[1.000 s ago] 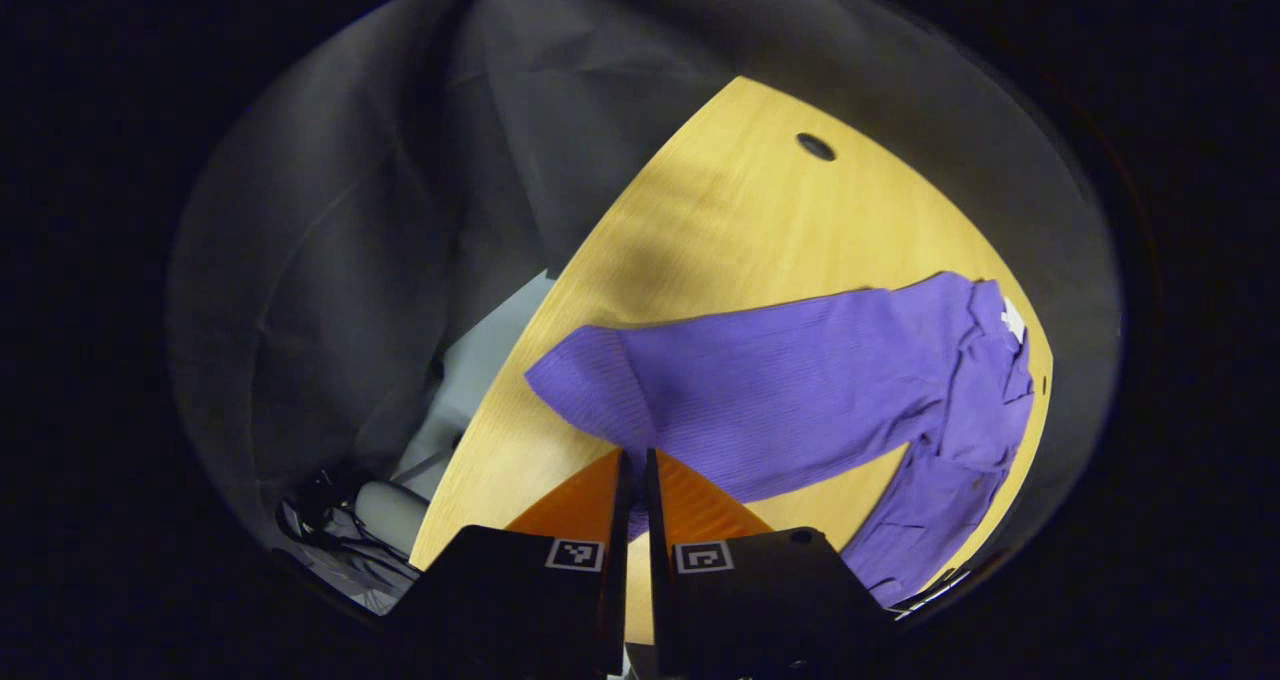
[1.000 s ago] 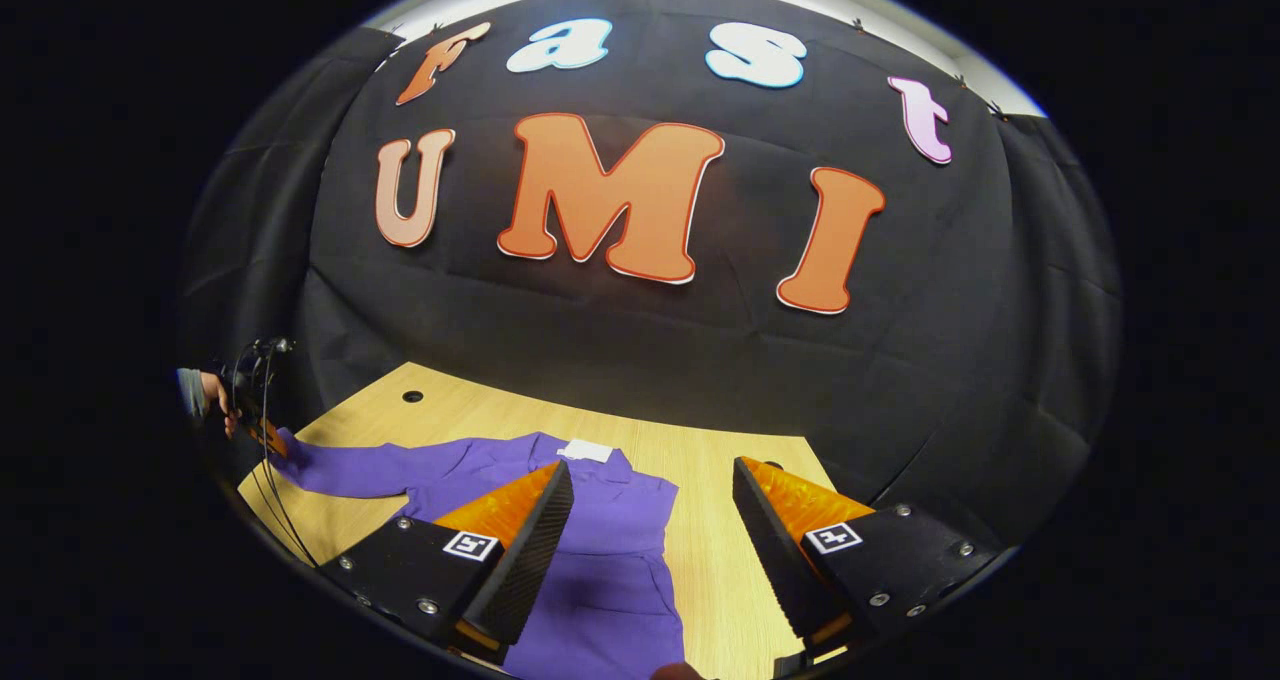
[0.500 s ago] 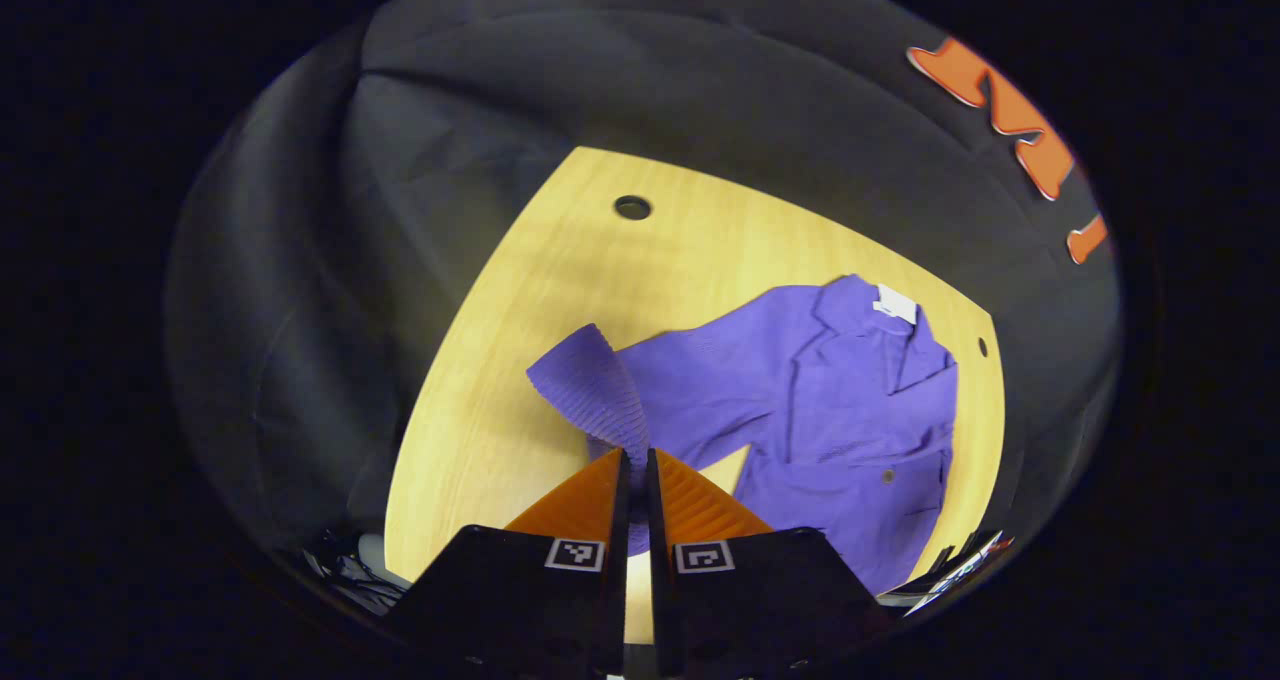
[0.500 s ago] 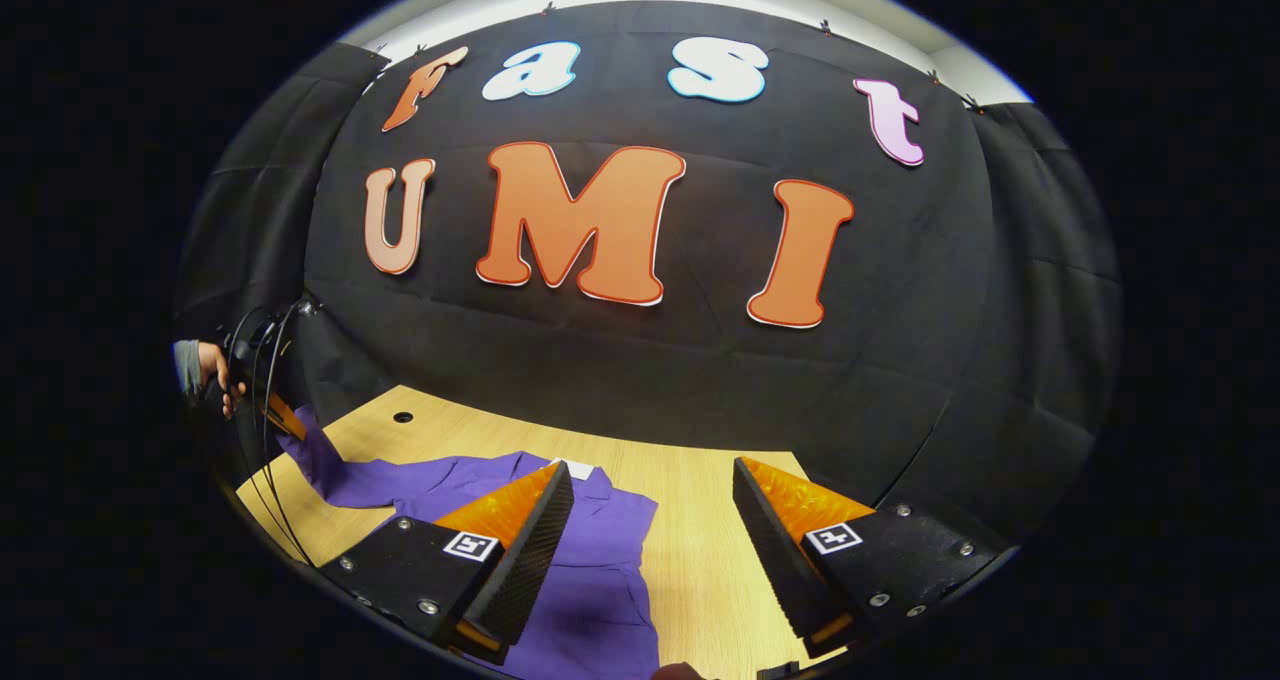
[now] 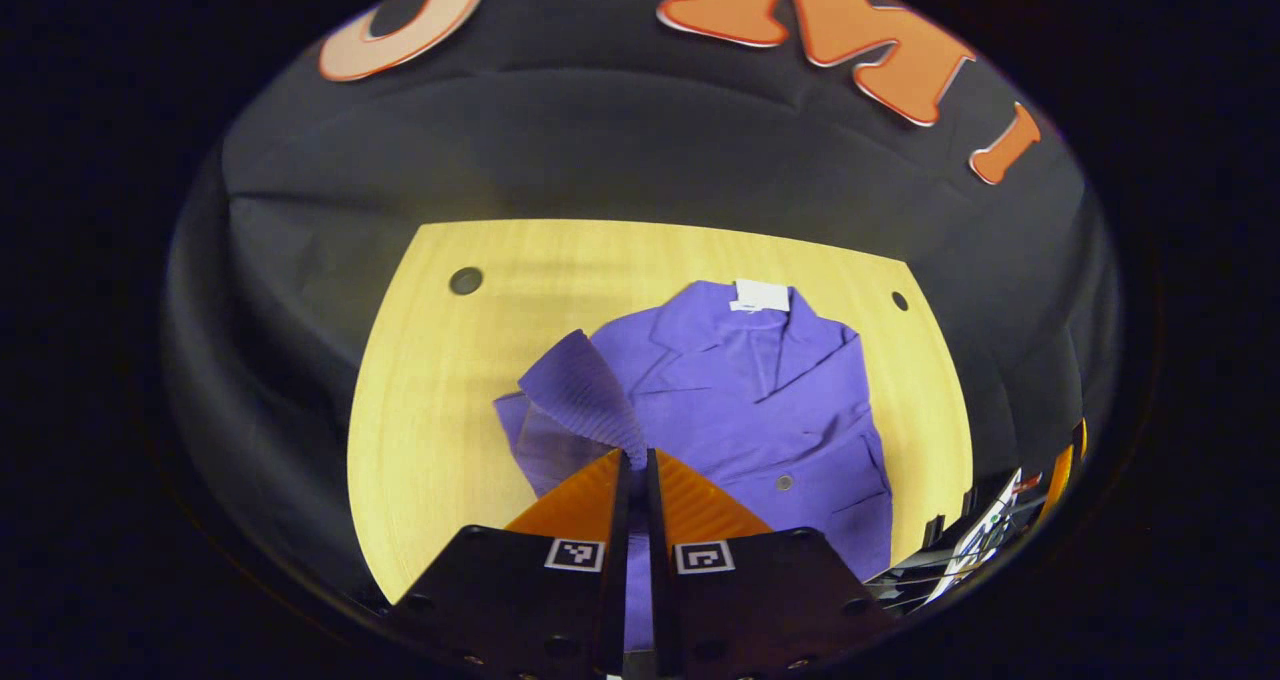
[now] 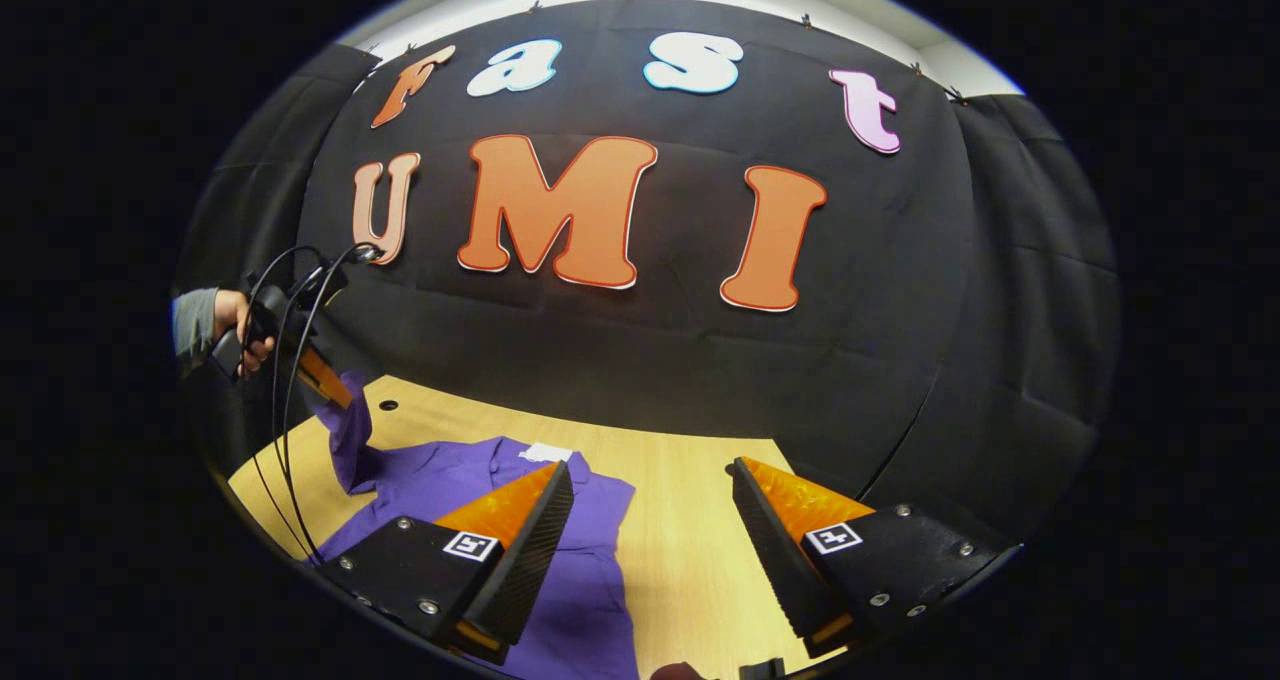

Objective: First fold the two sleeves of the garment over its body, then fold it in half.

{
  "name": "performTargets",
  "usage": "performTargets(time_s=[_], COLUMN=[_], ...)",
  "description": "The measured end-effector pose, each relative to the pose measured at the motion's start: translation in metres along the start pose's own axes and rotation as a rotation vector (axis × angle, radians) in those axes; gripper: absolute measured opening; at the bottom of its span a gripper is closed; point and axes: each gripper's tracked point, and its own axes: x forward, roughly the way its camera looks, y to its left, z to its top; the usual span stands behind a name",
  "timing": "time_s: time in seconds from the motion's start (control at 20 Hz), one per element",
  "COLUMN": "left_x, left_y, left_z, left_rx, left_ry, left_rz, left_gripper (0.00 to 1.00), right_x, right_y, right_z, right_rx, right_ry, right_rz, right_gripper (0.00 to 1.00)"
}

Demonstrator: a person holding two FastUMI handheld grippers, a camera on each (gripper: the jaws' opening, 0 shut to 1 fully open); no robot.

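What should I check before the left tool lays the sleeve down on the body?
1. Left tool shut on sleeve: ok.
2. Sleeve lifted off the table: ok, it hangs from the tool in the right gripper view.
3. Sleeve over the shirt body: not ok, the cuff hangs at the shirt's edge.
4. Shirt body flat, collar at the far side: ok.
5. Right tool open and out of the fold path: ok.
6. Other sleeve's position: cannot tell.
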Motion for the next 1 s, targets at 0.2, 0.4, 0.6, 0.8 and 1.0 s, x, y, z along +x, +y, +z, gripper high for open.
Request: performTargets(time_s=[0.2, 0.4, 0.6, 0.8, 1.0], left_x=[0.014, 0.025, 0.049, 0.065, 0.087], left_y=[-0.057, -0.119, -0.168, -0.220, -0.259], left_z=[0.023, 0.040, 0.051, 0.052, 0.052], left_rx=[0.094, 0.186, 0.288, 0.345, 0.392], left_ry=[0.018, 0.031, 0.052, 0.075, 0.094], left_rz=[-0.028, -0.086, -0.088, -0.135, -0.169], left_gripper=[0.12, 0.12, 0.12, 0.12, 0.12], right_x=[-0.004, -0.009, -0.014, -0.018, -0.021], right_y=[-0.013, -0.028, -0.048, -0.069, -0.085], right_z=[-0.007, -0.017, -0.028, -0.037, -0.047], right_rx=[0.021, 0.044, 0.073, 0.091, 0.111], right_ry=[0.003, 0.016, 0.037, 0.054, 0.072], right_rz=[-0.012, -0.034, -0.062, -0.104, -0.135], right_gripper=[0.95, 0.95, 0.96, 0.95, 0.95])
